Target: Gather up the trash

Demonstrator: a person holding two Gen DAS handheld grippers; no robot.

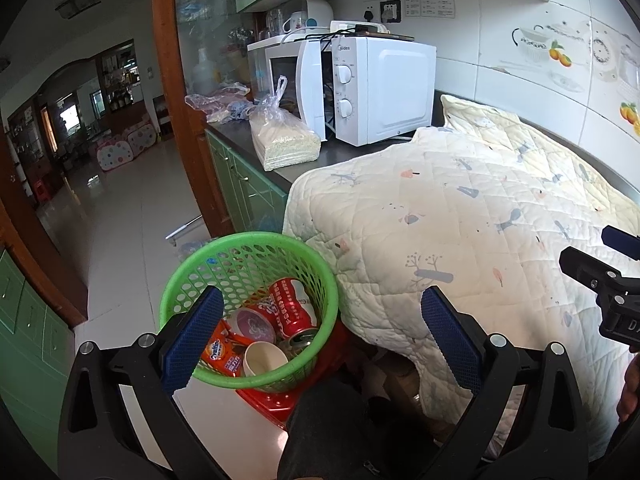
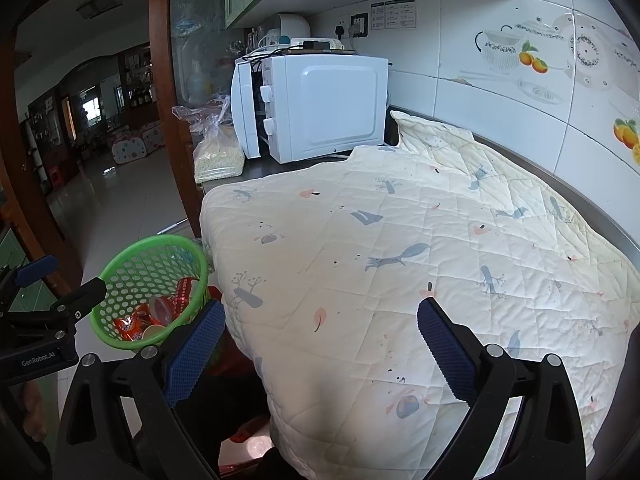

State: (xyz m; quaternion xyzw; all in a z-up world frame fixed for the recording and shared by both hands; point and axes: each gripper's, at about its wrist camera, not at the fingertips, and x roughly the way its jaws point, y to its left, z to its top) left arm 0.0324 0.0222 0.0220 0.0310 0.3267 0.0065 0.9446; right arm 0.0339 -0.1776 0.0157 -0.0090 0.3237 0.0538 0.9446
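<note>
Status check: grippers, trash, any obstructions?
Left hand-held gripper and right hand-held gripper open, empty. Green perforated plastic basket holds red soda can, wrapper, cups. Quilted cream cloth bare of trash.

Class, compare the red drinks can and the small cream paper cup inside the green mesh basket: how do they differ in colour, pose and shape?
The red drinks can is red with white print; the small cream paper cup is plain cream. The can leans tilted against the wall of the green mesh basket, with its metal end pointing down; the cup shows its open mouth to the camera. The can is the longer of the two. Both are round containers lying among wrappers in the same basket.
</note>
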